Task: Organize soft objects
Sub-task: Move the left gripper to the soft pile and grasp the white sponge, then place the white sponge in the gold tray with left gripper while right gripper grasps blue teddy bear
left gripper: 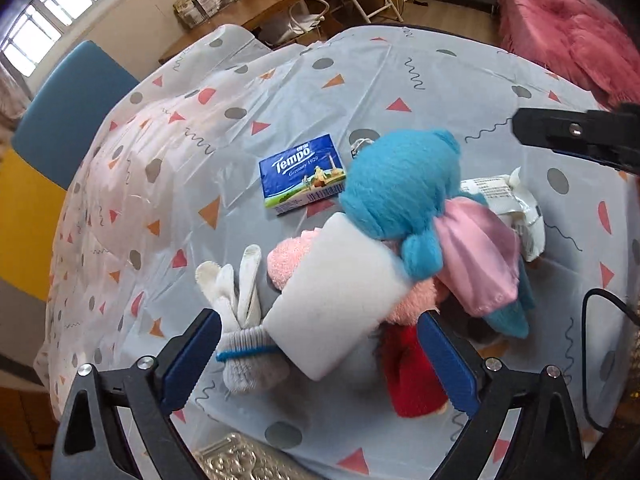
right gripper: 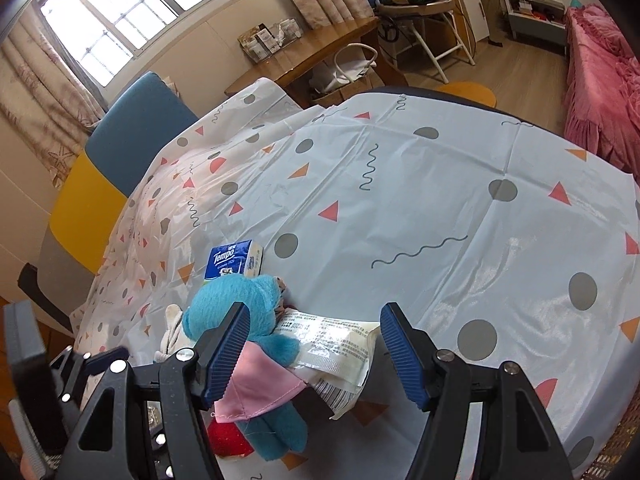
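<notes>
A pile of soft things lies on the patterned tablecloth. A blue plush toy in a pink cape lies on a white foam block, a pink towel and a red cloth. White socks lie to the left. A white wipes pack lies under the plush. My left gripper is open around the foam block's near end. My right gripper is open over the wipes pack.
A blue Tempo tissue pack lies behind the pile, also in the right wrist view. A silver tray sits at the near edge. A blue and yellow chair stands left, a pink bed right.
</notes>
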`<state>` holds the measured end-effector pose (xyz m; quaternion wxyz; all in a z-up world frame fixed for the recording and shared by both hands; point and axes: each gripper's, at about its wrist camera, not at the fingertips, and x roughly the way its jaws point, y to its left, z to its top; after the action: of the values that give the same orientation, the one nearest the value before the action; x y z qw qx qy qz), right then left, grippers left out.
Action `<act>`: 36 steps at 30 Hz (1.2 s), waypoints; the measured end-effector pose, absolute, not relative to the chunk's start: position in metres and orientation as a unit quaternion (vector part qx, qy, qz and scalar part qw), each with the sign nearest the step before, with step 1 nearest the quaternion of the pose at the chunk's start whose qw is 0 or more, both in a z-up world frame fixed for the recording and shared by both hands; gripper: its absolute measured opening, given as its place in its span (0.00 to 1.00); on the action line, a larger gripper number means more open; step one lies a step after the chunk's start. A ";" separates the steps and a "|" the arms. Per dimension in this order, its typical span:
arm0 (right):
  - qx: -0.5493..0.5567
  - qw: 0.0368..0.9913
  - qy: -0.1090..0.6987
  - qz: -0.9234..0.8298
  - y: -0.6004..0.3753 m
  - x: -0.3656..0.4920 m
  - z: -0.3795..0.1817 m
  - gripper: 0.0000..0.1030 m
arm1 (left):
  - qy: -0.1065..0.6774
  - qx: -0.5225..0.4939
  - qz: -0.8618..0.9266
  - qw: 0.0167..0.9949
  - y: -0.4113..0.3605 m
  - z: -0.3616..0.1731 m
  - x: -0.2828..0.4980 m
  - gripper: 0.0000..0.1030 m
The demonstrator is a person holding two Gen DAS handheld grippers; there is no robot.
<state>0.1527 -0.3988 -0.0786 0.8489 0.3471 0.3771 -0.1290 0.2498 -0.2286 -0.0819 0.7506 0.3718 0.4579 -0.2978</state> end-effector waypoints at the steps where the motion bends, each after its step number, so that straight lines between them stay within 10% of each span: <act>1: 0.349 0.848 0.377 -0.128 -0.399 0.152 -0.079 0.67 | 0.460 0.372 -0.303 0.747 -0.230 -0.085 0.252 0.96; 6: 0.356 0.845 0.379 -0.128 -0.400 0.151 -0.081 0.67 | 0.470 0.358 -0.317 0.742 -0.231 -0.098 0.267 0.90; 11: 0.348 0.848 0.380 -0.122 -0.397 0.154 -0.080 0.67 | 0.495 0.327 -0.333 0.733 -0.225 -0.102 0.267 0.62; 36: 0.205 0.868 0.451 -0.018 -0.326 0.201 -0.103 0.62 | 0.473 0.017 -0.201 0.858 -0.122 0.034 0.282 0.60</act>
<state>0.2011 -0.3257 -0.1032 0.8683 0.2053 0.4513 -0.0181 0.2816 -0.1216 0.0342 0.8578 0.0174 0.4728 -0.2005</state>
